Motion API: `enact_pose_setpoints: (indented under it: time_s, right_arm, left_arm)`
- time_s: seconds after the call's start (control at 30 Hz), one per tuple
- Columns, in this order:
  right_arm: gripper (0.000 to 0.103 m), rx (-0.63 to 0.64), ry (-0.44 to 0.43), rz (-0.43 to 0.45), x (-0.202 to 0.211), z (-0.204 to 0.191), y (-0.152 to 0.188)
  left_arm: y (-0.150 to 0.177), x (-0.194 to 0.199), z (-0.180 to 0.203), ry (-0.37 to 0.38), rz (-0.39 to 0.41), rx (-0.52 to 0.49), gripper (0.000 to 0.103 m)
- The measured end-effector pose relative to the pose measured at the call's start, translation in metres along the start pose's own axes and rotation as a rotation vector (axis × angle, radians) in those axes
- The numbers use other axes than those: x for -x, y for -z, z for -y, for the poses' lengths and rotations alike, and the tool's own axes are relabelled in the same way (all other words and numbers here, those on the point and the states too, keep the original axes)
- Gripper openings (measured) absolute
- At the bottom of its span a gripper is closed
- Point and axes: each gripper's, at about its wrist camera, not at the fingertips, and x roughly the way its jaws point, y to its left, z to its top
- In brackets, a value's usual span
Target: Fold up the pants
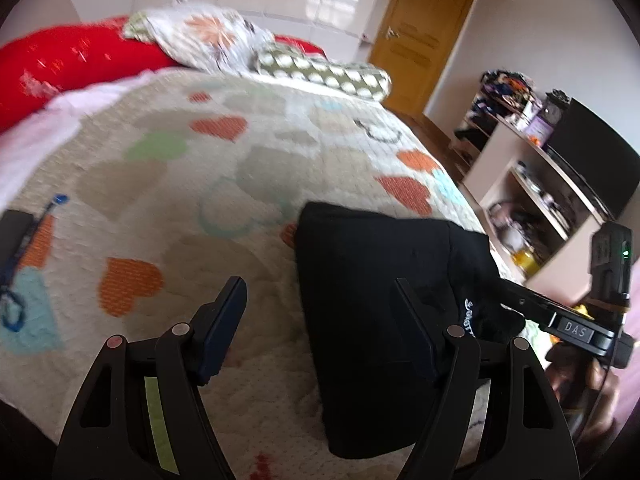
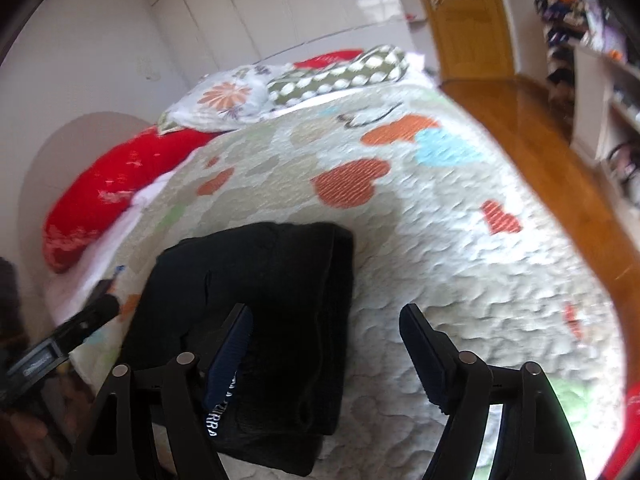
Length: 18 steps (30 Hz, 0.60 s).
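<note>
— We note the black pants (image 2: pixel 256 304) partly covered by the left finger; their white lettering (image 2: pixel 218 420) is cut short.

— We confirm. Shelf clutter (image 1: pixel 516 236) is too blurred to identify.

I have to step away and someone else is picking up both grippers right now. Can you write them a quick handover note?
Left gripper: jaws open, holding nothing, above the bedspread beside the pants.
Right gripper: jaws open, empty, over the pants' right edge.
Black pants: lying on the bed as a compact folded bundle, layers stacked.
Done: the folding looks largely complete.
Left: check that the edges line up, tidy if needed, otherwise leave the bundle where it is.
</note>
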Motion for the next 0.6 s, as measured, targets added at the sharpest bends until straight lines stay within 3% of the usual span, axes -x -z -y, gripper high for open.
enact_pose_setpoints:
  time_s: [0.1, 0.23, 0.3, 0.4, 0.5, 0.6]
  right_arm:
    - [0.076, 0.021, -0.042, -0.043, -0.015, -0.002, 0.001]
    - [0.080, 0.016, -0.095, -0.086, -0.036, -0.003, 0.004]
    - [0.084, 0.027, -0.117, -0.080, -0.039, -0.004, 0.005]
    - [0.086, 0.058, -0.137, -0.078, -0.046, -0.006, 0.004]
    - [0.086, 0.066, -0.153, -0.056, -0.053, -0.008, 0.003]
    - [0.071, 0.069, -0.160, -0.045, -0.058, -0.013, 0.003]
  left_arm:
    - [0.000, -0.014, 0.001, 0.048, -0.043, 0.001, 0.074]
    - [0.001, -0.035, 0.001, 0.046, -0.090, -0.006, 0.074]
    - [0.002, -0.045, -0.001, 0.068, -0.114, 0.000, 0.075]
    - [0.000, -0.052, -0.004, 0.090, -0.128, 0.018, 0.084]
    - [-0.001, -0.064, -0.006, 0.139, -0.163, 0.047, 0.084]
    - [-0.002, -0.065, -0.004, 0.135, -0.162, 0.040, 0.084]
